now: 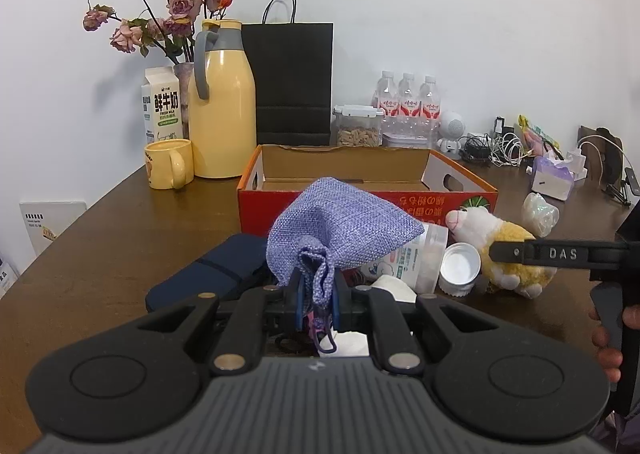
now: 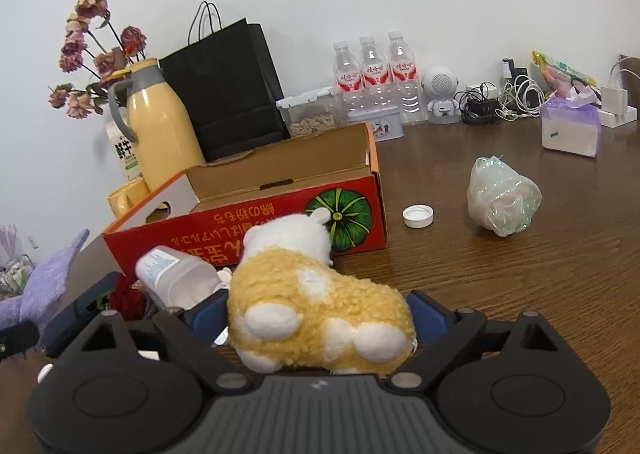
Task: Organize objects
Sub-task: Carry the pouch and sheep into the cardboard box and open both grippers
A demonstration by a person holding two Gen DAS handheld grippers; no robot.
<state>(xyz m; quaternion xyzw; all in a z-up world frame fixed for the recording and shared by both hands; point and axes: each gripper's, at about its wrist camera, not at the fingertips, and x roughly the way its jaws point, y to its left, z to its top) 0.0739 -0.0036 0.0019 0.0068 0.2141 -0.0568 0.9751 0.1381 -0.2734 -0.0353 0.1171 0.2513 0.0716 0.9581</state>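
Note:
My left gripper (image 1: 316,286) is shut on the gathered neck of a purple woven pouch (image 1: 340,230), held just above the table in front of the open red cardboard box (image 1: 360,206). A yellow and white plush toy (image 2: 304,286) lies on the table by the box's front wall (image 2: 248,226), rear end toward the right wrist camera. My right gripper (image 2: 320,310) straddles it, with the blue pads touching both flanks. A white bottle (image 2: 176,274) lies on its side left of the toy. The box looks bare inside.
A navy case (image 1: 208,274) lies under the pouch. To the right are a white cap (image 2: 418,216) and a crumpled plastic bundle (image 2: 504,198). Behind the box stand a yellow thermos (image 1: 222,106), mug (image 1: 168,164), black bag (image 1: 288,82), water bottles and cables.

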